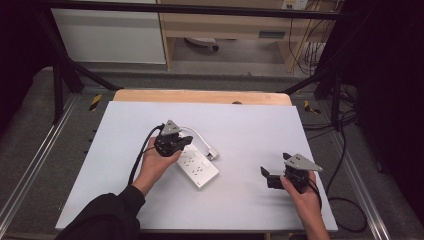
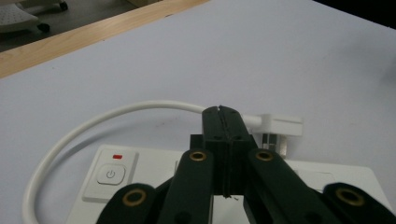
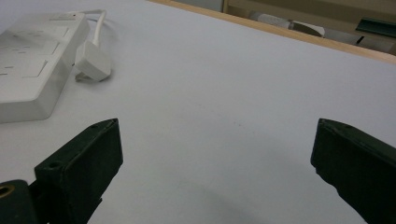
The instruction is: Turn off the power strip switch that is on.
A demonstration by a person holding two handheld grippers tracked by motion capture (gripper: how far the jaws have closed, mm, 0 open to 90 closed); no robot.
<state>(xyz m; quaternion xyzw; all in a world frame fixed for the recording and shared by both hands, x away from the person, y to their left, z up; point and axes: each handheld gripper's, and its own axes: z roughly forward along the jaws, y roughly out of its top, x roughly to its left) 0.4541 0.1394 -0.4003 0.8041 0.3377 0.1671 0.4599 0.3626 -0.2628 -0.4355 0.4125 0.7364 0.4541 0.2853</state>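
Observation:
A white power strip point(image 1: 198, 169) lies flat near the middle of the white table, with its white cable point(image 1: 196, 133) looping round to a white plug point(image 1: 213, 154) resting beside it. My left gripper point(image 1: 188, 140) hovers just over the strip's switch end. In the left gripper view its jaws point(image 2: 221, 112) are pressed together with nothing between them, above the power button point(image 2: 110, 175) and pointing toward the plug point(image 2: 281, 125). My right gripper point(image 1: 275, 165) is low over the table at the right, well apart from the strip point(image 3: 32, 70). Its jaws point(image 3: 219, 140) are spread wide and empty.
The white board point(image 1: 250, 125) covers a wooden table whose far edge point(image 1: 200, 96) shows at the back. Metal frame rails and black cables point(image 1: 345, 200) run along both sides. Shelving and a white cabinet point(image 1: 110, 35) stand beyond the table.

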